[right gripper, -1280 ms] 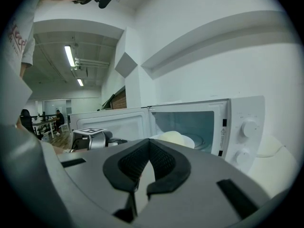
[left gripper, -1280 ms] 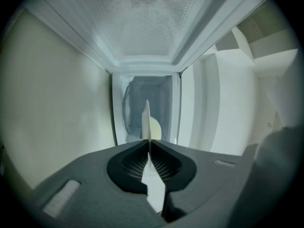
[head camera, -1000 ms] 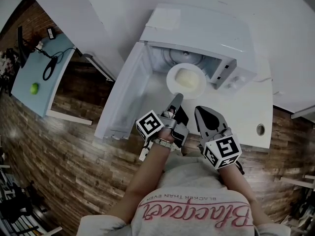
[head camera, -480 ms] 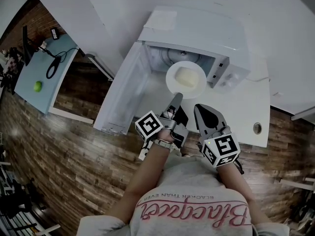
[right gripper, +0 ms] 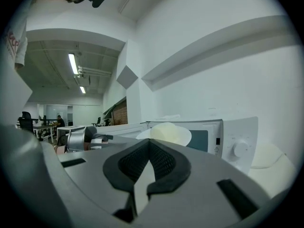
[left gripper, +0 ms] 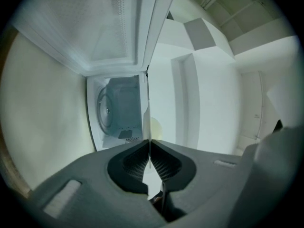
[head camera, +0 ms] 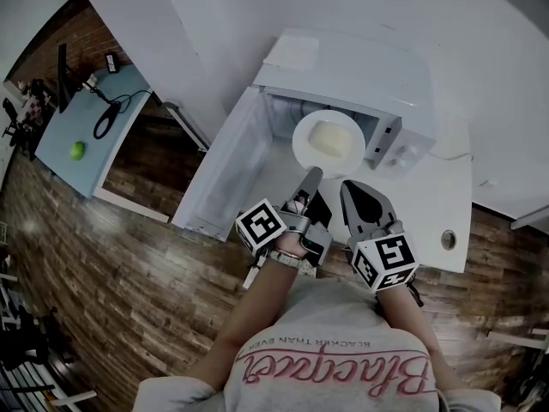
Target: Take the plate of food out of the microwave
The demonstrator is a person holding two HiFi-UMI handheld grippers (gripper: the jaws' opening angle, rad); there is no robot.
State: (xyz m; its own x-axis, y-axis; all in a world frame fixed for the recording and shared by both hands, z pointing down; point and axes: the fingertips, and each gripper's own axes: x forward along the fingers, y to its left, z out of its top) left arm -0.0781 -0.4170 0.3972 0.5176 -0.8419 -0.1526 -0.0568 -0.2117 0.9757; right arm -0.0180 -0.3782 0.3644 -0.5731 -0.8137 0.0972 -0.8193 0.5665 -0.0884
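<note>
right tool (right gripper: 149, 142): jaws together, empty, over bench (head camera: 446, 187) near its front edge | left tool (left gripper: 149, 144): clamped on near rim of plate (head camera: 301, 148) | plate: pale food (head camera: 330, 138) on it, at mouth of microwave (head camera: 360, 67) | microwave: bench back edge, door (head camera: 227, 174) open to the left

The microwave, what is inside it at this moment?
In the microwave only its round turntable shows, bare. The plate, held in front by the left gripper, hides part of the inside.
</note>
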